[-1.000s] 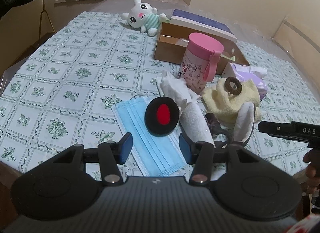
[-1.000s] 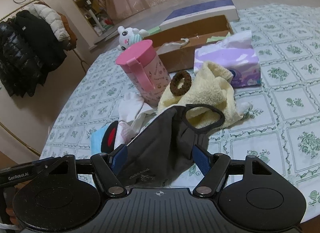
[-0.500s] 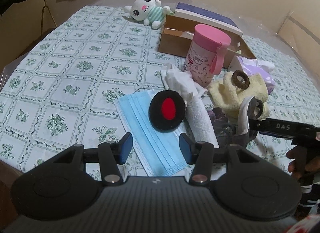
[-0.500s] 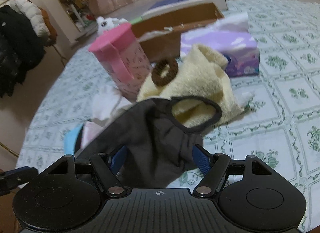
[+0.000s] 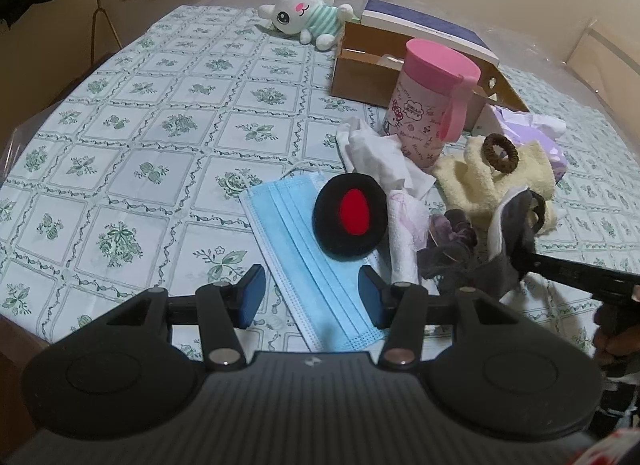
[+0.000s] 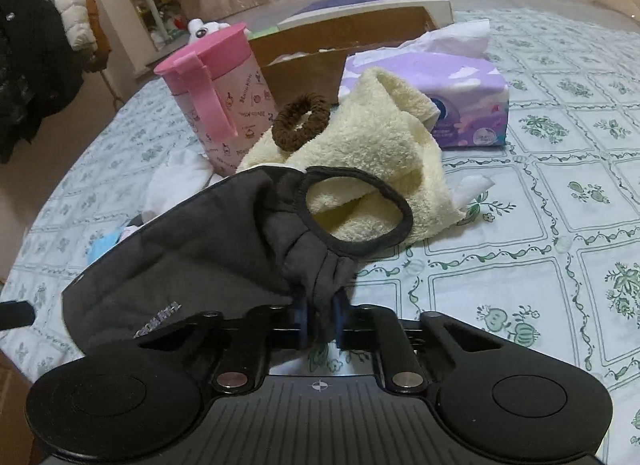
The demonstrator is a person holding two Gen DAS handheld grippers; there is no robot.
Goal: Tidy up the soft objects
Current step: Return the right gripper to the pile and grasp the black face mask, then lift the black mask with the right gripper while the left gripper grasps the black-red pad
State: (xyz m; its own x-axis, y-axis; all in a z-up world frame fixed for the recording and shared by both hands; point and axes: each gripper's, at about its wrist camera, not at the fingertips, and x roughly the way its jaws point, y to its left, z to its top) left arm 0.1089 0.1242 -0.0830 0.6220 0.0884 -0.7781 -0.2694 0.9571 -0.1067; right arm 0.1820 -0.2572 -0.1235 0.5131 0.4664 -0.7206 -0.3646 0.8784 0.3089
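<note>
Right tool (image 6: 319, 319) pinched shut on the gathered edge of the dark grey face mask (image 6: 208, 249), its jaws having just been closing from the wide spread seen a moment before; left tool (image 5: 311, 297) held spread and empty above the blue surgical mask (image 5: 304, 265). Grey mask draped over the yellow towel (image 6: 384, 145) on the worktop (image 6: 560, 225), with brown hair tie (image 6: 302, 121), pink cup (image 6: 216, 105) and tissue pack (image 6: 460, 97) crowded close behind.

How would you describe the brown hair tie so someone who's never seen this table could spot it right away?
Find the tall pink lidded cup in front of the cardboard box. Right beside it lies a crumpled pale yellow towel, and the hair tie sits on top of that towel's upper fold. It is the only small fuzzy brown ring there; the dark loop nearby belongs to the grey cloth mask.
</note>
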